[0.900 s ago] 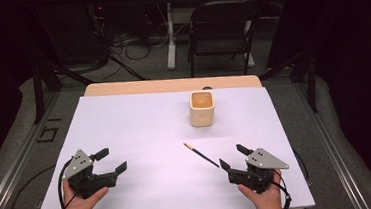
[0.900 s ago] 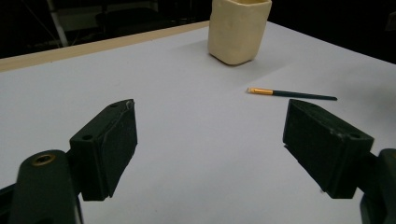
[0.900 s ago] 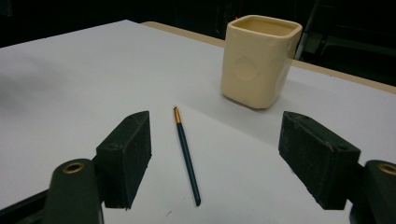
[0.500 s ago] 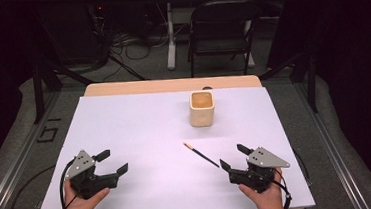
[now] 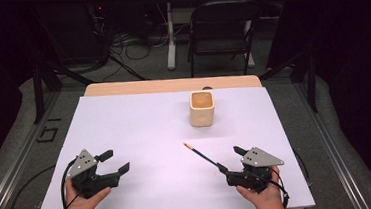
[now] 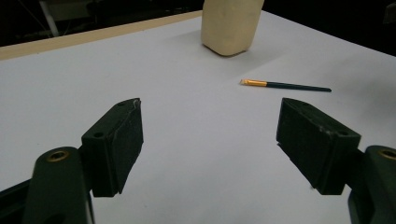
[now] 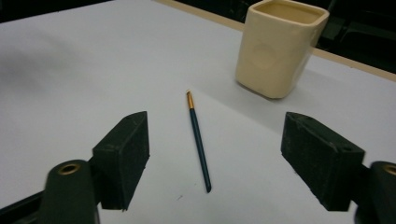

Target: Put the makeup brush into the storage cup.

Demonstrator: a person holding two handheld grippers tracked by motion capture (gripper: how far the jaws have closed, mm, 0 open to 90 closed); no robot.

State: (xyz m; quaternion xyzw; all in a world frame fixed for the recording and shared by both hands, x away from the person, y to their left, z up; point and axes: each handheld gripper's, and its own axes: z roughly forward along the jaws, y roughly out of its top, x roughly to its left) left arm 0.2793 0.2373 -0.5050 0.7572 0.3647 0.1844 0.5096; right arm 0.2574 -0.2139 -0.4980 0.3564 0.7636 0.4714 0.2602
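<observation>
Paintbrush (image 7: pixel 198 140) is seen lying flat on the white bench (image 5: pixel 140 133), just ahead of the right gripper (image 5: pixel 230 161), handle end nearest it and bristles aimed away toward the cream cup (image 5: pixel 202 108). Both grippers are spread wide and empty; the left gripper (image 5: pixel 115 161) is held well apart.

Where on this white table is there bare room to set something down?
Most of the white table is bare: the whole stretch from the left gripper up to the far wooden edge, left of the cream cup. It is busier on the right, where the paintbrush lies between the cup and the right gripper.
</observation>
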